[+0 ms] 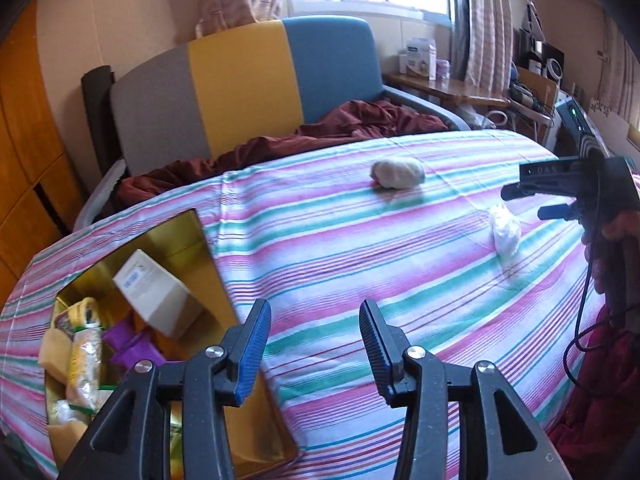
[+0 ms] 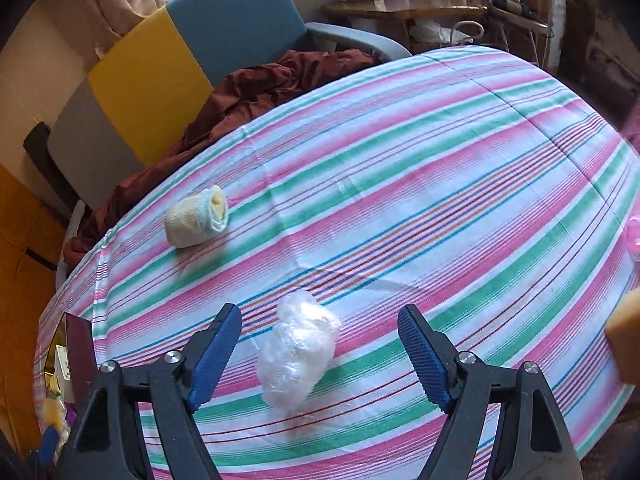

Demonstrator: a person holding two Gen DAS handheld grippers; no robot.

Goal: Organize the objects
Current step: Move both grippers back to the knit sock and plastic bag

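A crumpled clear plastic bag (image 2: pixel 298 364) lies on the striped cloth between the open fingers of my right gripper (image 2: pixel 320 354), apart from both pads. It also shows in the left wrist view (image 1: pixel 506 235), with the right gripper (image 1: pixel 532 202) hovering just right of it. A rolled cream sock (image 2: pixel 198 218) lies further back left; it also shows in the left wrist view (image 1: pixel 398 174). My left gripper (image 1: pixel 316 346) is open and empty beside an open gold box (image 1: pixel 218 256) holding a white carton (image 1: pixel 156 292), snack packets and purple items.
The striped table (image 1: pixel 360 264) fills the foreground. A grey, yellow and blue armchair (image 1: pixel 240 80) with a maroon cloth (image 1: pixel 320 132) stands behind it. A wooden desk (image 1: pixel 448 88) with boxes is at the back right. A yellow sponge (image 2: pixel 626 336) sits at the right edge.
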